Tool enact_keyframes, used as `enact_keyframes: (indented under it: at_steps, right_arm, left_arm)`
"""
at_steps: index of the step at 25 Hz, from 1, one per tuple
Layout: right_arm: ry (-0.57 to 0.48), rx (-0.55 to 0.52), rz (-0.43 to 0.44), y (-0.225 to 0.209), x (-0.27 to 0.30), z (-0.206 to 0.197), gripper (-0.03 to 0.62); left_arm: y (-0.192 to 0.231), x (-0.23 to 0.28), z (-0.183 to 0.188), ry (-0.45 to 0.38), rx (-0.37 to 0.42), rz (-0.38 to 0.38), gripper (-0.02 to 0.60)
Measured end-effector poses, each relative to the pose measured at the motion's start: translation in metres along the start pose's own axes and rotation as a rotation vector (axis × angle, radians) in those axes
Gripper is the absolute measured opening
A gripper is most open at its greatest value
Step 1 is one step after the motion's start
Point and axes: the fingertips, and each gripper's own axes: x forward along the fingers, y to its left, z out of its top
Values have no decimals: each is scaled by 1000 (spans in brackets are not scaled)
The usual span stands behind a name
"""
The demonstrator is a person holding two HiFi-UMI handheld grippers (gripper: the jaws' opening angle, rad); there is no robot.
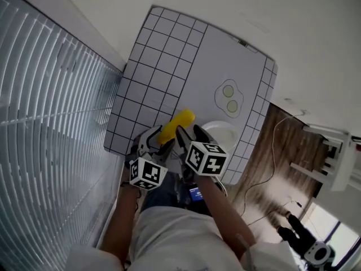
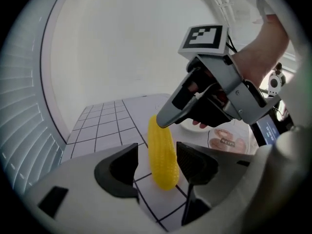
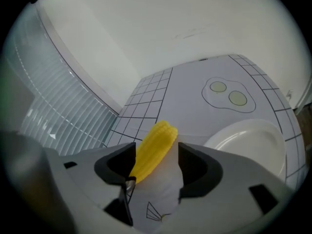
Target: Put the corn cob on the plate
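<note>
**A:** Start closest in. What are the left gripper [image 2: 156,164] and its fingers [image 2: 119,167] doing?

**B:** The fingers are spread wide and pinch nothing. The corn cob [image 2: 161,155] sits in the gap between them, nearer the finger on that view's right, with clear space on the other side. I can't tell whether it brushes that nearer finger.

**A:** And the right gripper [image 3: 156,162]?

**B:** Its fingers [image 3: 197,167] stand apart as well. The cob's near end lies close by the finger on that view's left, and the cob slants away past the fingertips. There is an open gap toward the other finger.

**A:** So neither has hold of it.

**B:** No. It lies on the surface [image 3: 185,94], on a white gridded sheet, with its near end inside both gaps. In the left gripper view, one fingertip of the right gripper hangs at the cob's far end.

**A:** Where is the plate [image 3: 251,133]?

**B:** Just beyond the right gripper's fingers and off to their right. It is white and round. The cob lies beside it, not on it.

**A:** And past the fingertips?

**B:** Farther out, a fried-egg drawing [image 3: 228,94] with two yolks is printed on the sheet. Slatted blinds [image 1: 45,106] run along the side to the left of both pairs of fingers. Wooden floor [image 1: 282,168] shows to the right, past the plate.
</note>
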Motion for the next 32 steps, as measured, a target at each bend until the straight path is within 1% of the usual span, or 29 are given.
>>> enact_keyframes:
  at_steps: [3, 5, 11, 14, 16, 20, 26, 29, 32]
  right_arm:
    - [7, 74, -21, -4, 6, -3, 278]
    - [10, 108, -31, -3, 10, -2, 285]
    - [41, 163, -62, -4, 25, -2, 287]
    - [43, 156, -87, -4, 31, 1, 287]
    - [47, 162, -101, -5, 34, 1, 287]
    - [74, 200, -70, -3, 36, 0, 276]
    - [60, 245, -38, -3, 35, 0, 265]
    - [54, 308, -3, -2, 34, 0, 259]
    - [42, 338, 6, -1, 30, 3, 255]
  left_arm:
    - [-4, 4, -5, 14, 48, -4, 253]
    - [-4, 7, -7, 21, 65, -10, 255]
    - [-14, 15, -4, 17, 110, -68, 259]
    - [-15, 22, -6, 35, 143, -81, 259]
    - [-16, 26, -8, 43, 150, -90, 259]
    - [-18, 29, -9, 42, 134, -124, 261]
    - [-16, 30, -8, 47, 119, -100, 261]
    - [-12, 28, -8, 48, 153, -97, 252]
    - [-11, 26, -5, 41, 171, -105, 252]
